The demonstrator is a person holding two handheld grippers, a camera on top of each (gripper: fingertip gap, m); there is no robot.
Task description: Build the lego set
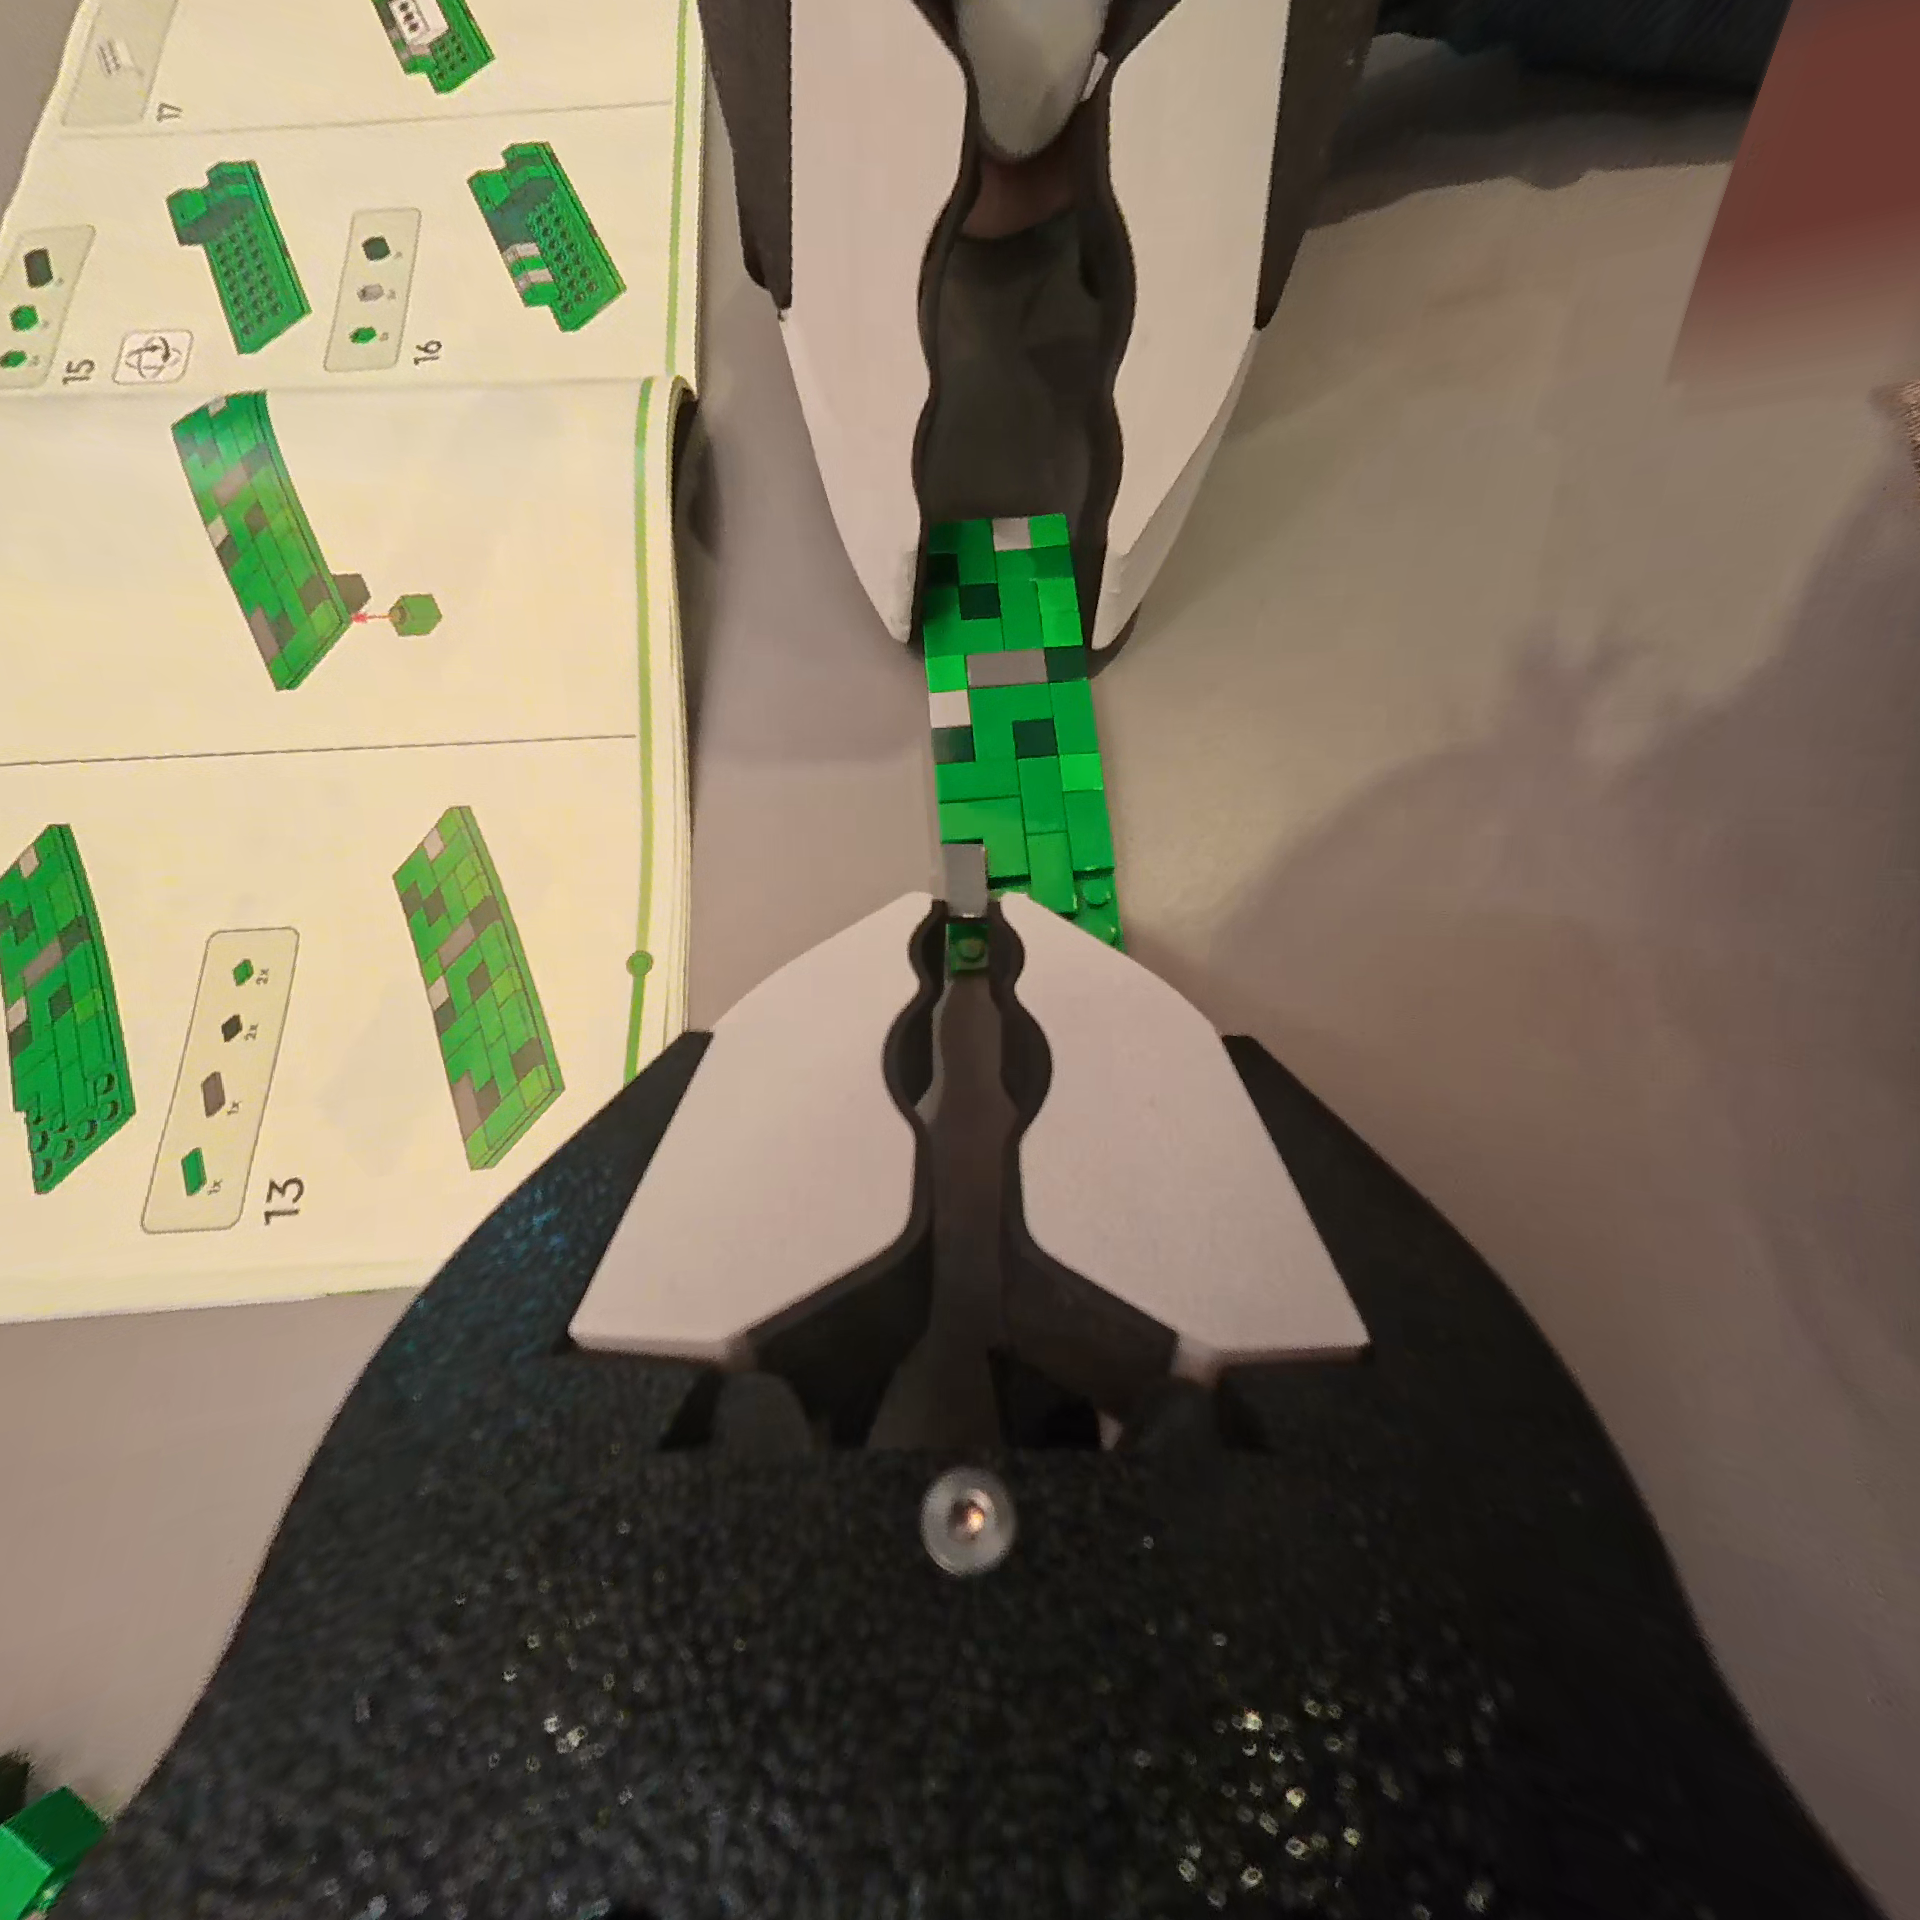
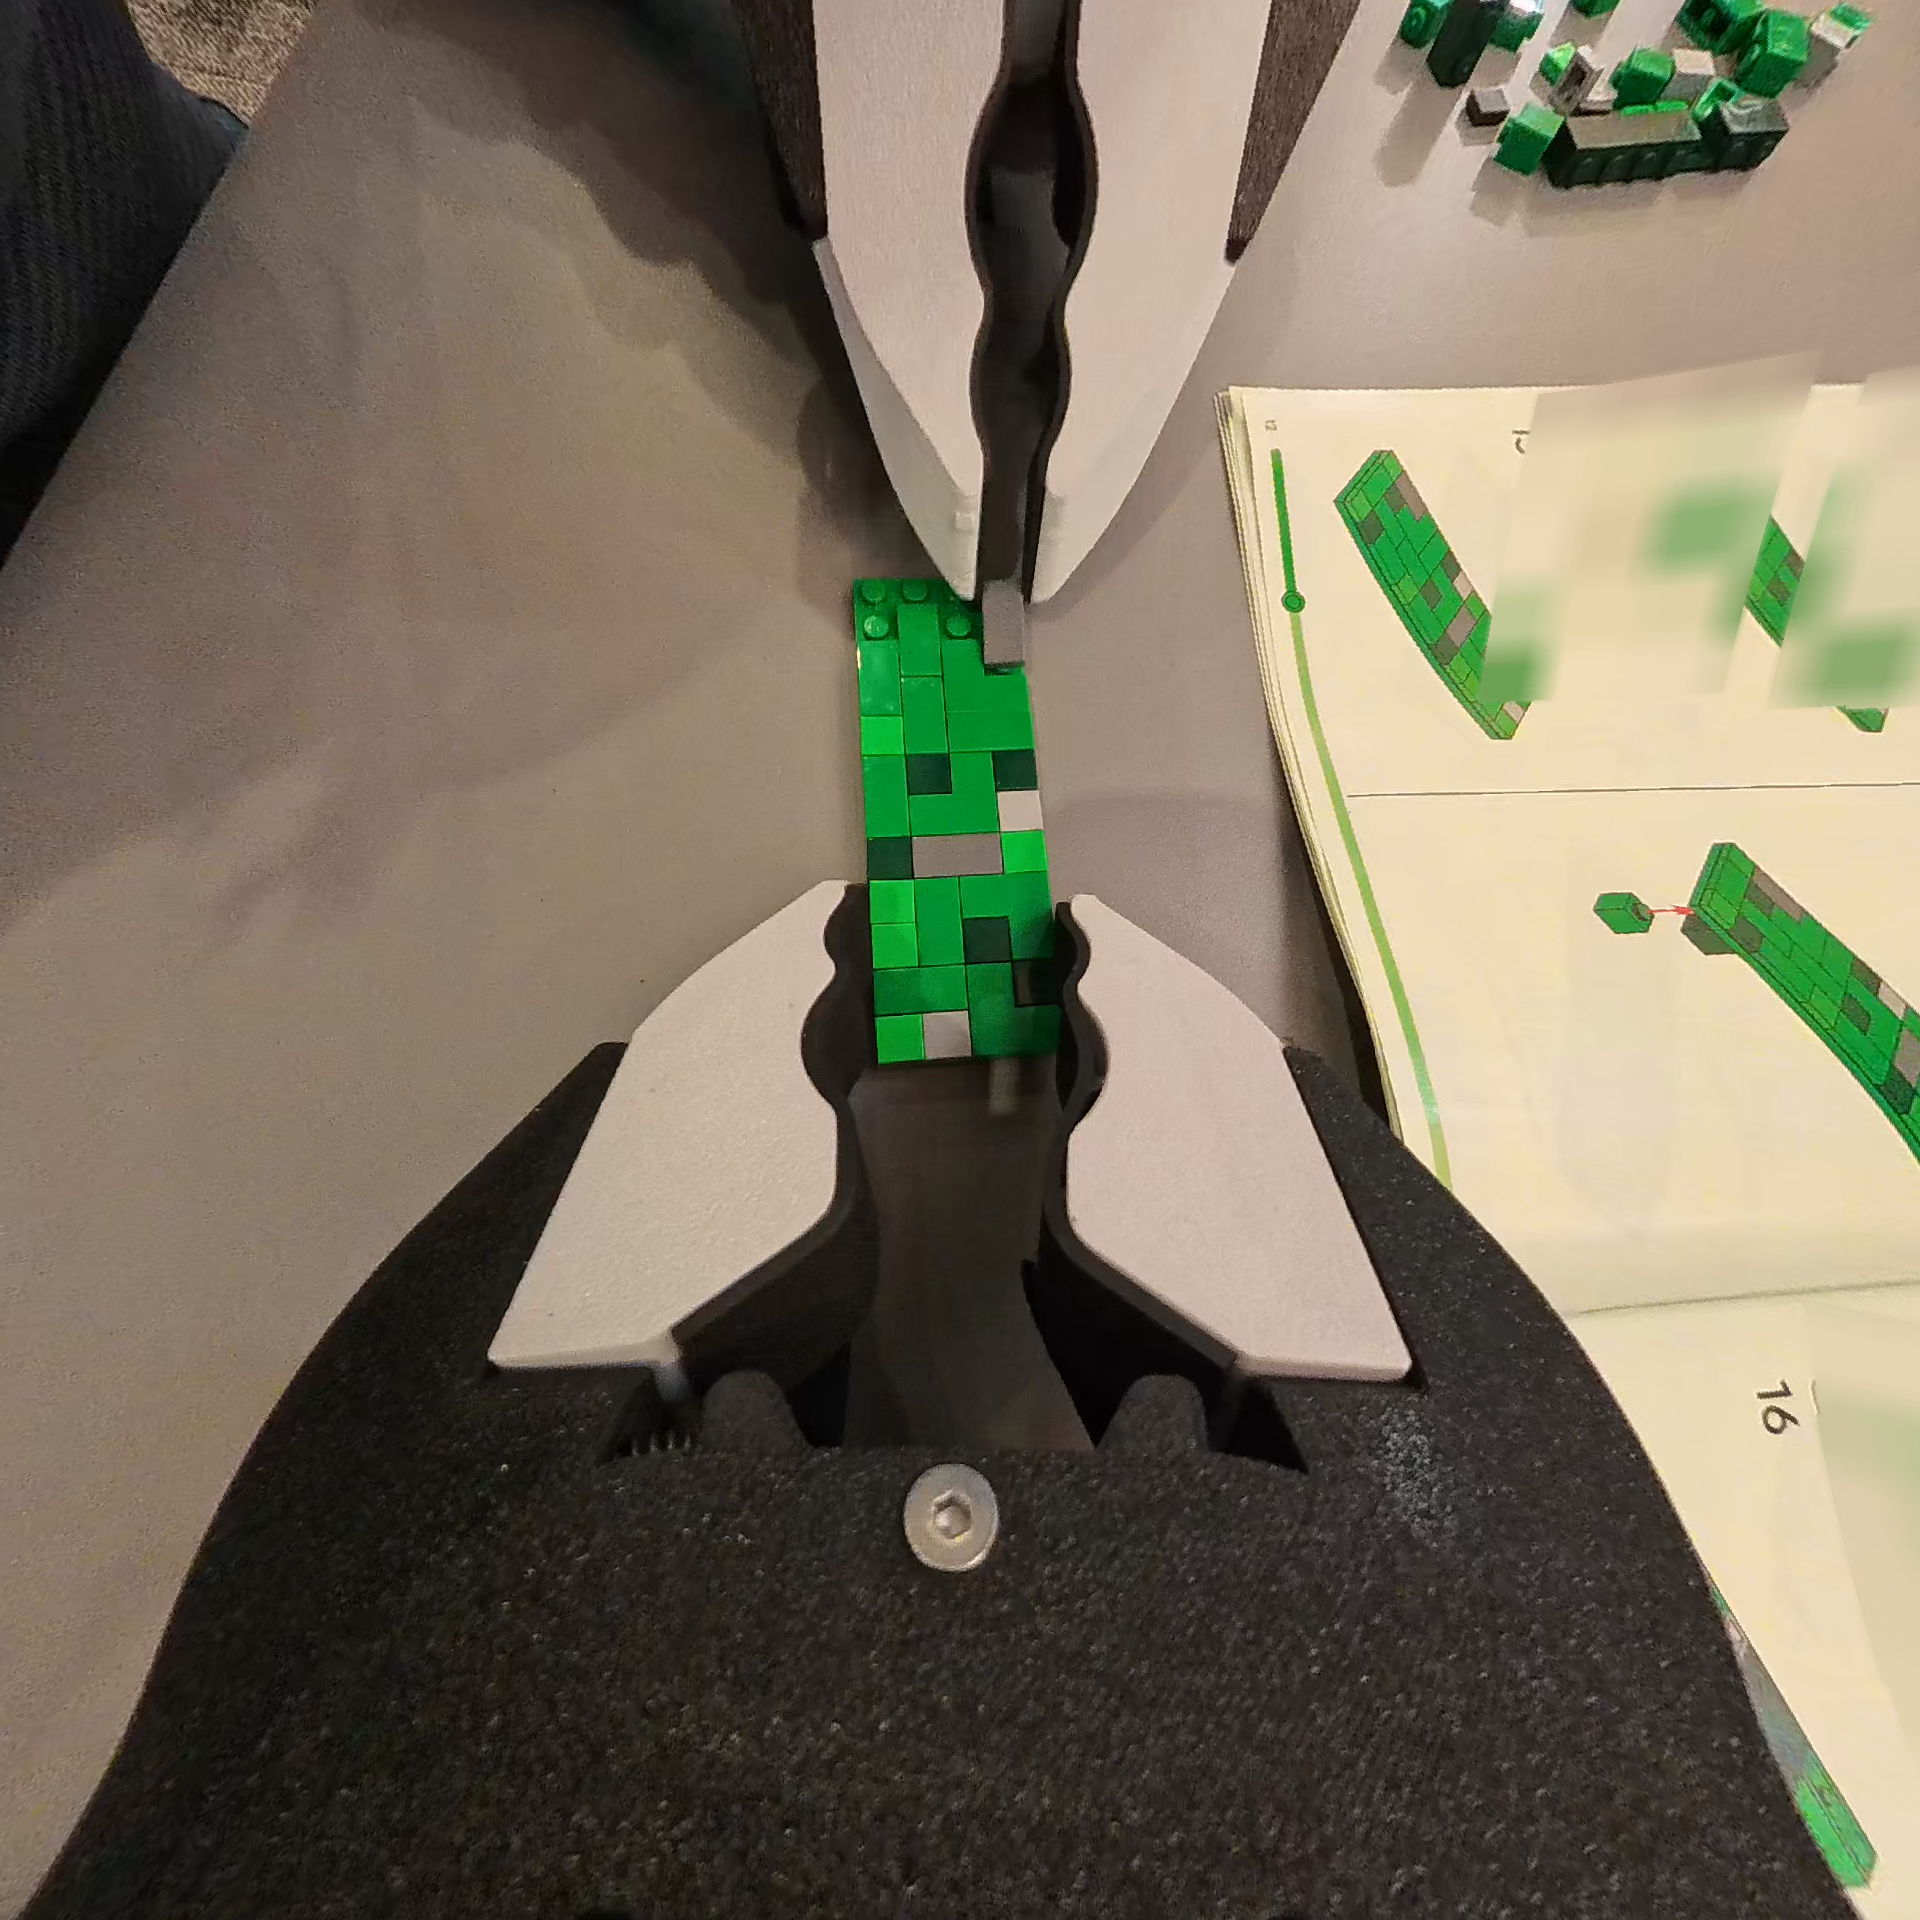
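Lengthwise, green plate [image 2: 951, 810] spans both tools, flat.

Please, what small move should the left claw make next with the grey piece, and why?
Probably lower the left claw and press the grey tile flat onto the green plate. The tile sits tilted at the plate's end, where bare studs show, while the right claw grips the plate's other end by its sides.

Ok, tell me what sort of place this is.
Probably a tabletop at home or in a hobby room, though little beyond it shows. A plain grey table holds an open instruction booklet, a pile of loose bricks and a half-built green plate.
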